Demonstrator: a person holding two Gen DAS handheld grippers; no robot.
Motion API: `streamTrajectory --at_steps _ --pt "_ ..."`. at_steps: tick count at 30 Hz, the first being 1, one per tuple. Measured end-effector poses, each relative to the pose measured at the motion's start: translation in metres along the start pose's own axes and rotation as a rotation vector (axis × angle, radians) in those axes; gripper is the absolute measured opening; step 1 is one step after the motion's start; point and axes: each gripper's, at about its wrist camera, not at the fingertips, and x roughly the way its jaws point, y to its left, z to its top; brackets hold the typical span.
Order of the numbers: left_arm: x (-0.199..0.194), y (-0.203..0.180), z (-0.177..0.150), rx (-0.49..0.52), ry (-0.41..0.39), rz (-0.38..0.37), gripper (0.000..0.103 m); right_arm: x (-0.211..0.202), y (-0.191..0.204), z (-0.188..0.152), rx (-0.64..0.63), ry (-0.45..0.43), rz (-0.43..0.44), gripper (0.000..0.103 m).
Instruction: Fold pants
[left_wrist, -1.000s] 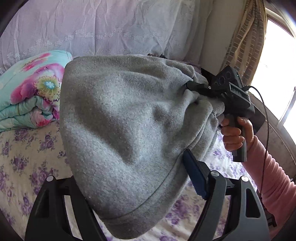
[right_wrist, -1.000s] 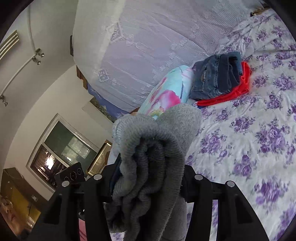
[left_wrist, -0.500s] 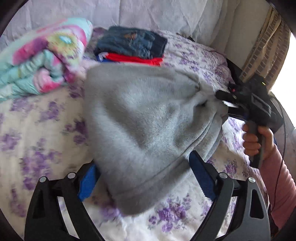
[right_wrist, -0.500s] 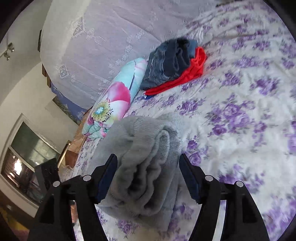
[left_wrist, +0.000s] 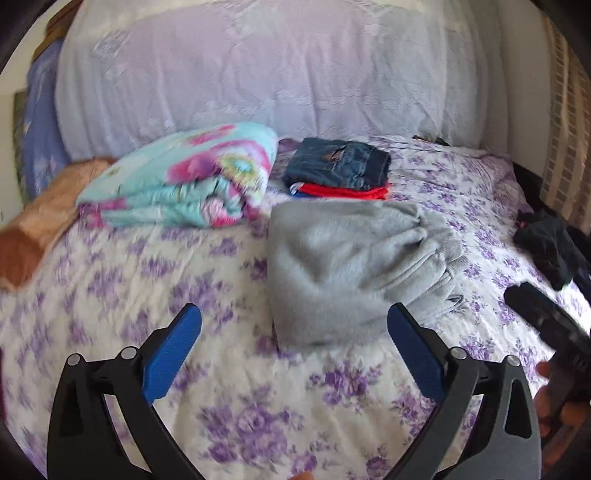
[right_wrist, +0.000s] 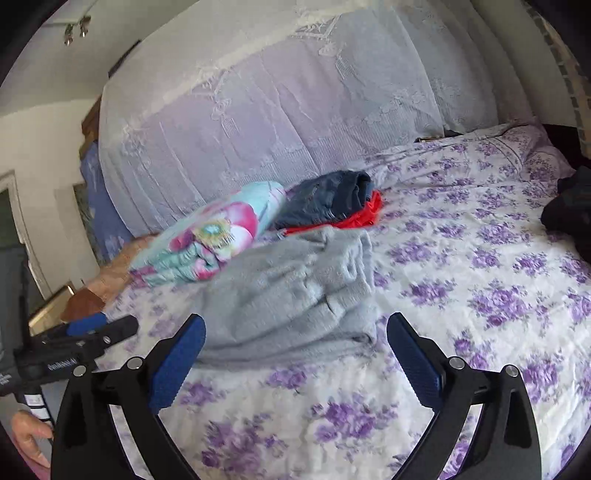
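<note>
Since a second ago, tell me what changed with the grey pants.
Both grippers let go: the folded grey fleece pants went from hanging in the left gripper and right gripper to lying on the floral bedsheet; fingers opening, empty. Jeans stack unmoved.

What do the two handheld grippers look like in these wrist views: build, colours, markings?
Both match: the left gripper and right gripper have black angled plastic finger arms with silver rivets at the pivots and flat blue pads on the inner faces. Seen from the right wrist view, the left unit's black body carries small white lettering, too blurred to read, and a white label on the handle. No cable or sleeve clearly visible.
</note>
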Motion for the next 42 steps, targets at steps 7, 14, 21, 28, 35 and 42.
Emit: streamTrajectory --at_steps 7,14,21,28,35,42 --pt "0.012 0.010 -0.022 -0.060 0.090 -0.001 0.098 0.010 0.011 -0.008 -0.056 0.099 -0.071 0.099" --pt "0.018 0.003 -0.026 -0.009 0.117 0.000 0.098 0.014 0.030 -0.016 -0.162 0.123 -0.063 0.099" --pt "0.015 -0.009 -0.028 0.049 0.106 -0.013 0.098 0.018 0.034 -0.018 -0.180 0.152 -0.078 0.099" --pt "0.012 -0.013 -0.028 0.064 0.099 -0.021 0.098 0.018 0.035 -0.018 -0.180 0.153 -0.082 0.099" --pt "0.009 -0.014 -0.029 0.065 0.091 -0.026 0.098 0.017 0.035 -0.018 -0.189 0.150 -0.082 0.099" --pt "0.005 -0.018 -0.029 0.074 0.080 -0.028 0.098 0.017 0.035 -0.018 -0.189 0.149 -0.082 0.099"
